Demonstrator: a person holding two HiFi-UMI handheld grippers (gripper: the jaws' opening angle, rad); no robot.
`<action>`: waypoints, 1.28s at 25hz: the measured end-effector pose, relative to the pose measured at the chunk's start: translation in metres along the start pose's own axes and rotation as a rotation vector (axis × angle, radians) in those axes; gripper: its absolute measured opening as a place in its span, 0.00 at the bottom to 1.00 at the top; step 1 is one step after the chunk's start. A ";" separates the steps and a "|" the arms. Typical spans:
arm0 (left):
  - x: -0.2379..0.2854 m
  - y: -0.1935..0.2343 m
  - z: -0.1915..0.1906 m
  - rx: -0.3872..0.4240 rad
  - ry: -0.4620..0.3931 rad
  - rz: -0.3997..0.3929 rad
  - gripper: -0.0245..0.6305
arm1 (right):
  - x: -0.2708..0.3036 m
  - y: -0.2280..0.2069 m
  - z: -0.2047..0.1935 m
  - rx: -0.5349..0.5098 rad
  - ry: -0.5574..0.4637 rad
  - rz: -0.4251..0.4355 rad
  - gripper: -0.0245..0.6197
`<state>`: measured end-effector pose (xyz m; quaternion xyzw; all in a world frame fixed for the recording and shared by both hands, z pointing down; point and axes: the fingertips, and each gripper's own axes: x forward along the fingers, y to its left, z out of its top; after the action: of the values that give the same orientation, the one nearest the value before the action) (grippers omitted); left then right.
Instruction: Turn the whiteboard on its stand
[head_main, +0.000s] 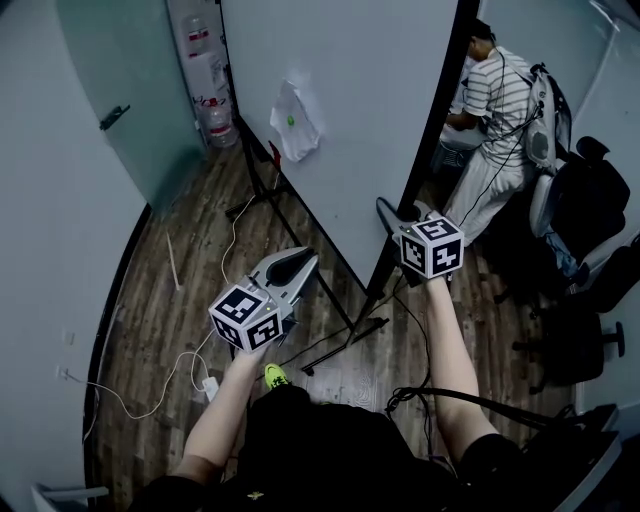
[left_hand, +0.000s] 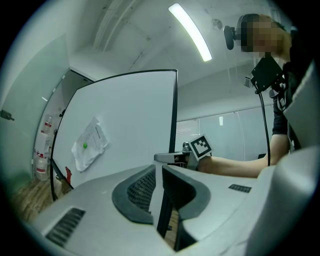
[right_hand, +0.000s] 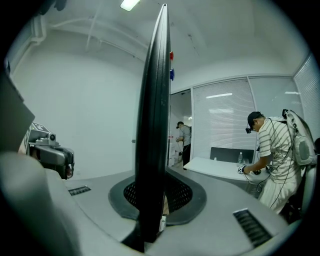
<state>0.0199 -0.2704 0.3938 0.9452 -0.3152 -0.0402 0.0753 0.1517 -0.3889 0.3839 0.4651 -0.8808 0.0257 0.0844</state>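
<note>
Left gripper (head_main: 306, 260) level, fingers slightly parted, empty; right gripper's (head_main: 392, 213) fingers clamp the whiteboard's (head_main: 350, 100) edge.

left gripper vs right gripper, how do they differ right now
The right gripper is shut on the whiteboard's black side edge; the left gripper grips nothing, its jaws slightly apart. The right gripper touches the whiteboard; the left gripper hangs clear of its white face. Both are grey with dark pads and face the whiteboard.
</note>
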 end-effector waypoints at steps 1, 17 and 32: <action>0.001 -0.003 0.000 0.002 0.000 -0.002 0.10 | -0.005 0.000 -0.001 -0.001 0.002 -0.001 0.11; 0.001 -0.023 0.000 0.012 0.005 -0.017 0.10 | -0.042 0.009 -0.003 -0.002 -0.010 -0.005 0.11; -0.007 -0.019 -0.004 0.006 0.013 -0.011 0.10 | -0.040 0.007 -0.003 -0.036 -0.038 -0.066 0.12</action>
<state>0.0254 -0.2508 0.3943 0.9474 -0.3094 -0.0334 0.0746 0.1685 -0.3523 0.3799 0.4926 -0.8669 -0.0018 0.0769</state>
